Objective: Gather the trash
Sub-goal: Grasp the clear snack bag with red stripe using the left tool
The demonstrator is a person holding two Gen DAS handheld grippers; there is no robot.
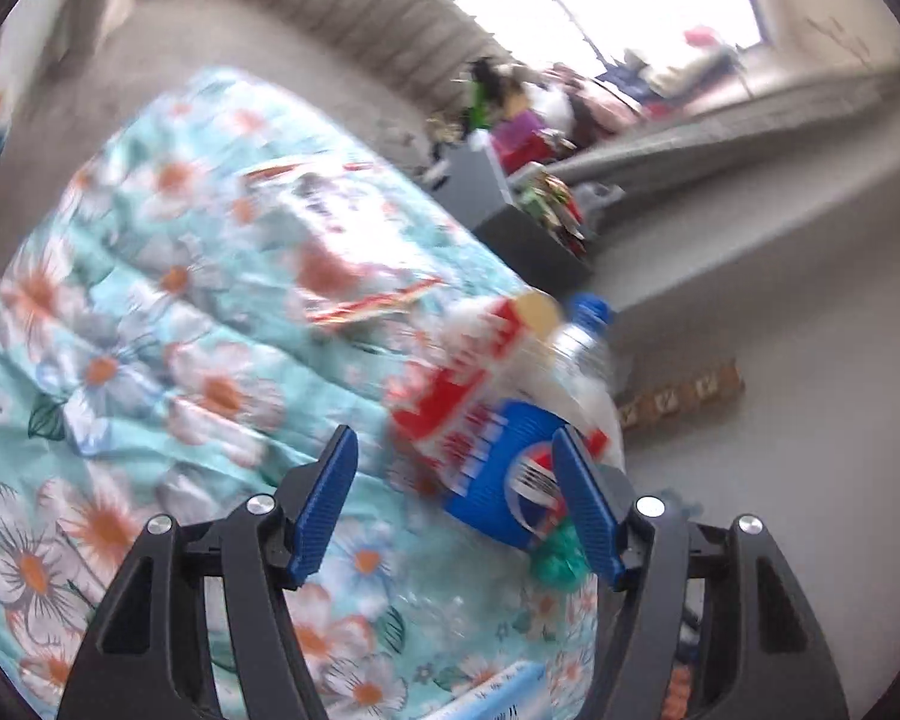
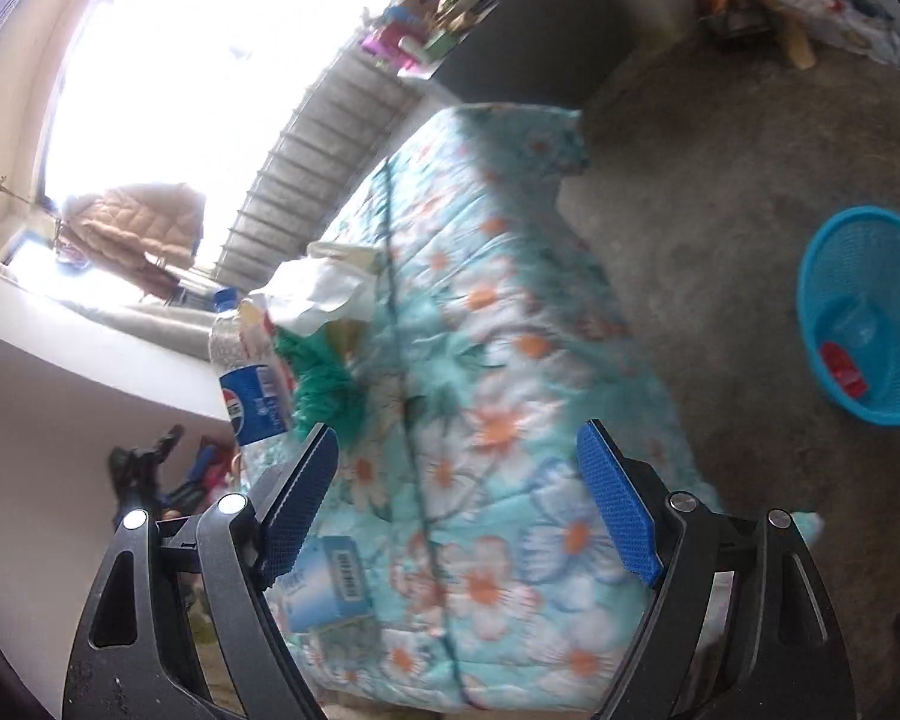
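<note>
Two blurred views, Pepsi bottle [image 1: 528,450] base hidden behind left gripper [image 1: 456,462]

Each gripper [image 1: 453,501] [image 2: 457,495] has black arms, silver screws and ribbed blue pads [image 1: 324,501].

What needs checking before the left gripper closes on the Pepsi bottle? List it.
1. Left gripper open: ok.
2. Pepsi bottle between the fingers: cannot tell; it sits toward the right finger and the view is blurred.
3. Red-and-white wrapper apart from the bottle: not ok, they overlap.
4. Right gripper open, holding nothing: ok.
5. Blue basket upright on the floor: ok.
</note>
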